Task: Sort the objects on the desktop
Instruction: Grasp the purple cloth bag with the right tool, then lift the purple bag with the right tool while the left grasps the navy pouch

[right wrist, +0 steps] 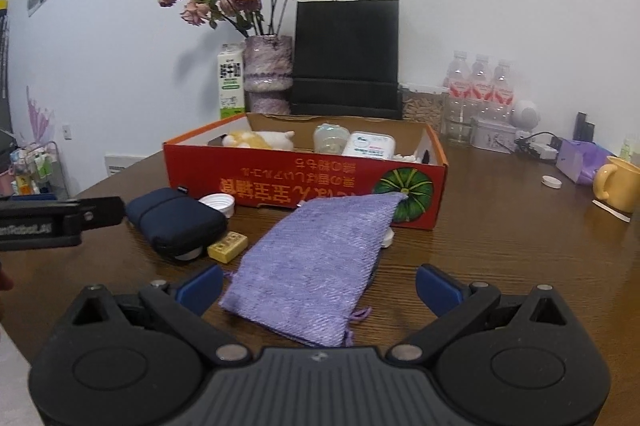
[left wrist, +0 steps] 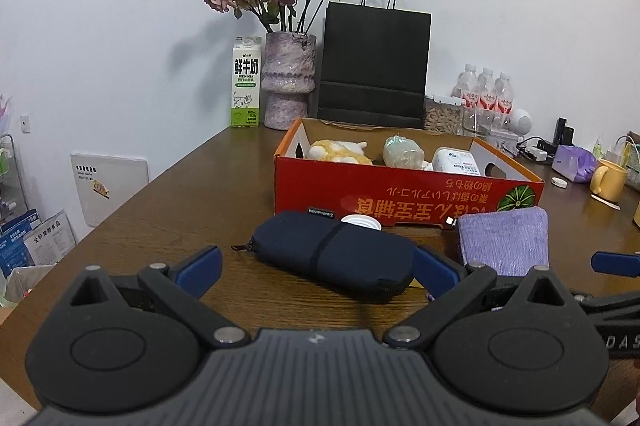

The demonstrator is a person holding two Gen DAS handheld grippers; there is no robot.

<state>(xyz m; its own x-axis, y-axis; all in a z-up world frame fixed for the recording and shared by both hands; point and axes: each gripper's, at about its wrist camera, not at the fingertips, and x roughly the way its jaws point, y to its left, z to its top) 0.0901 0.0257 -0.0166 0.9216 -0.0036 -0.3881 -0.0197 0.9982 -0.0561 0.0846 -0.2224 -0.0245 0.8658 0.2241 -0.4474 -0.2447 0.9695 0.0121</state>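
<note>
Dark wood-grain desk (right wrist: 500, 234), slightly glossy. Printed red cardboard box (right wrist: 280, 182), plain brown inside. Purple pouch (right wrist: 312, 258) of rough woven cloth with a loose thread at its corner. Navy case (left wrist: 336, 254) in matt fabric, banded by an elastic strap. Black paper bag (right wrist: 346, 58), matt, with cord handles. Clear plastic bottles (right wrist: 480, 86). Glossy yellow mug (right wrist: 616, 182). Milk carton (left wrist: 245, 82) of coated card. Mottled purple vase (left wrist: 288, 78). Blue-padded fingers (right wrist: 200, 286) on matt black plastic with metal pivot pins.
</note>
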